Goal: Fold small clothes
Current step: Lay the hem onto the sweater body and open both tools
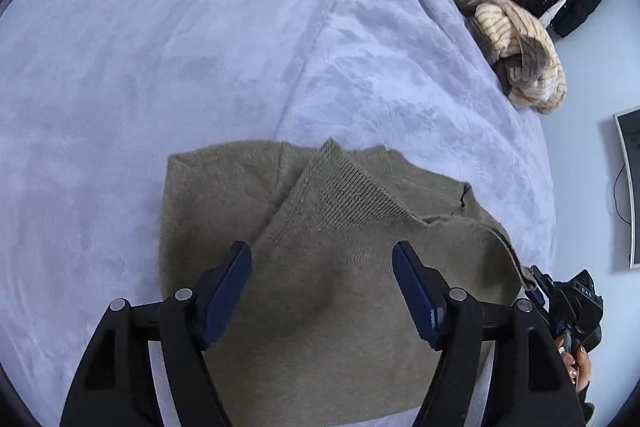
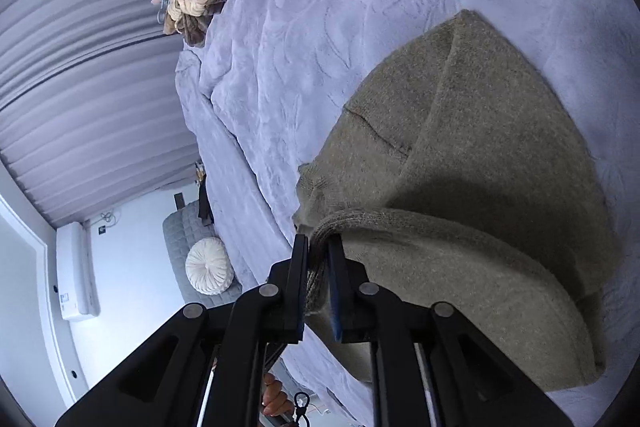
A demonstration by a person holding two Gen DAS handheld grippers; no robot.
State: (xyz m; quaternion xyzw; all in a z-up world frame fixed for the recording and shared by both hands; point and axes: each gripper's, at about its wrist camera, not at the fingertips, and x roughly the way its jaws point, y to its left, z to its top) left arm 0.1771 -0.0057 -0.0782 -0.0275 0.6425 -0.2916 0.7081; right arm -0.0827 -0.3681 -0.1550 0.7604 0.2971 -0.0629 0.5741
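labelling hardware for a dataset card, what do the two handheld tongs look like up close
Both match: the left tongs and right tongs have matte black plastic linkage arms with triangular cut-outs, round silver pivot pins and flat dark blue finger pads. In the left view, the right unit's black body carries small white lettering, too small to read reliably. No sleeves show.
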